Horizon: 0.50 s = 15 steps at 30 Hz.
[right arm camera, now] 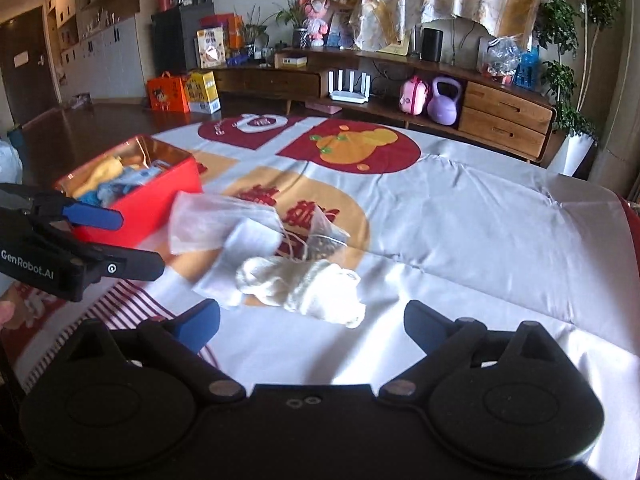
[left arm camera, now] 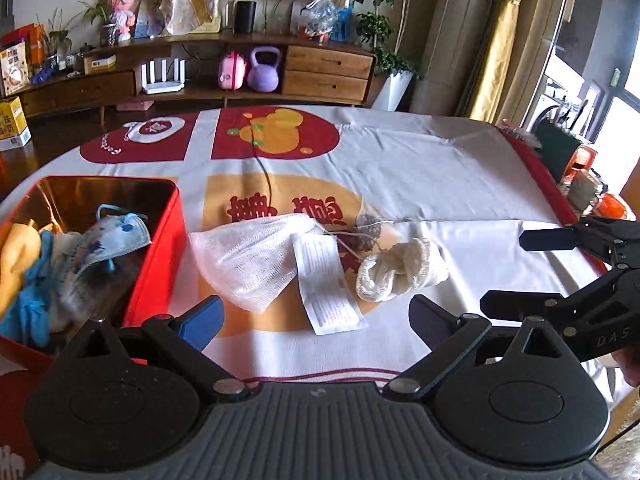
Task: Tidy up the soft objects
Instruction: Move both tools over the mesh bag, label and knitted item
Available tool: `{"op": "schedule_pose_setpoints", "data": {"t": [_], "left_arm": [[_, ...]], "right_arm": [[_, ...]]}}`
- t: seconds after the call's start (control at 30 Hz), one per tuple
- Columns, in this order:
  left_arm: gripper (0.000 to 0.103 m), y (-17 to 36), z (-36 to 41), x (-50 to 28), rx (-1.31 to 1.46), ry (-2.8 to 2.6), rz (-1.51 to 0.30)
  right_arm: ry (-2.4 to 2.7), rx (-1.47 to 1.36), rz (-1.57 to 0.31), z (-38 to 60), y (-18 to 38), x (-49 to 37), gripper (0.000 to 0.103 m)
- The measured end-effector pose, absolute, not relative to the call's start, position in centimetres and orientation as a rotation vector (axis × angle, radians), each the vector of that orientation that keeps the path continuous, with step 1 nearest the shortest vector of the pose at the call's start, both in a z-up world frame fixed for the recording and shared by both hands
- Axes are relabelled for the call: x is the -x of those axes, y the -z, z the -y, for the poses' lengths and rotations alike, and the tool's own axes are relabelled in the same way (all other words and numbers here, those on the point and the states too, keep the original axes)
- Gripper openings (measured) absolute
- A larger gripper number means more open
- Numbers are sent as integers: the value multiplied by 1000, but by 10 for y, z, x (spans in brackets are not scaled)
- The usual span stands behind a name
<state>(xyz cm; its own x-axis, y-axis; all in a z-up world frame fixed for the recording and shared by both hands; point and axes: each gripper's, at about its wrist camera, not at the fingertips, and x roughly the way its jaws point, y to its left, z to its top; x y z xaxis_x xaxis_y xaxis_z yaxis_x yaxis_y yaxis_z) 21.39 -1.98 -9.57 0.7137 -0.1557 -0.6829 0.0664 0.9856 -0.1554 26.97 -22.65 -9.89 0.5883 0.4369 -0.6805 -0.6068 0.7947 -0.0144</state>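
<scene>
Fingers: left gripper [left arm camera: 316, 322] spread wide, nothing between its blue-padded fingers [left arm camera: 202, 322]; right gripper [right arm camera: 312, 326] likewise spread wide and empty, both hovering over the printed tablecloth [left arm camera: 440, 184]

Item 1, white mesh bag [left arm camera: 250, 260]: lies flat on the cloth at 12 o'clock from the left gripper, a long paper label [left arm camera: 330, 288] trailing from it toward the camera. In the right wrist view it sits at 11 o'clock and is blurred

Item 2, cream knitted piece [left arm camera: 400, 272], rolled: just beside the label, at 1 o'clock from the left gripper; dead ahead at 12 o'clock in the right wrist view

Item 3, small dark netted pouch [left arm camera: 368, 232] with strings: behind items 1 and 2, touching both

Item 4, red tin box [left arm camera: 154, 264]: at 10 o'clock. Only the left wrist view looks down into it, showing a blue face mask [left arm camera: 120, 236], blue gloves [left arm camera: 28, 300] and a yellow cloth [left arm camera: 20, 252]; the right wrist view shows mostly its red outer wall

Cross-sightings: each view catches the other gripper at its edge, at 3 o'clock and 9 o'clock respectively
</scene>
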Motion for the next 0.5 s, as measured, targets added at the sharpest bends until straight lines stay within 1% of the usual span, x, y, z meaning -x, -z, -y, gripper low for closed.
{"op": "schedule_pose_setpoints", "data": {"t": [0.17,0.27,0.4,0.5], "left_arm": [[99,108,25,-226,113,105,-772],[99,114,27,-233,132,119,-789],[99,123,33,-239,135,148,-810],[99,126,36,-244,131,150,-814]], "right_arm": [[-631,305,-732,222,115,-281,93],[-640,335,-731,217,122,-287,86],[-662,364,-731,212,130,-296,81],[-674,375,-726,207,134,-301,79]]}}
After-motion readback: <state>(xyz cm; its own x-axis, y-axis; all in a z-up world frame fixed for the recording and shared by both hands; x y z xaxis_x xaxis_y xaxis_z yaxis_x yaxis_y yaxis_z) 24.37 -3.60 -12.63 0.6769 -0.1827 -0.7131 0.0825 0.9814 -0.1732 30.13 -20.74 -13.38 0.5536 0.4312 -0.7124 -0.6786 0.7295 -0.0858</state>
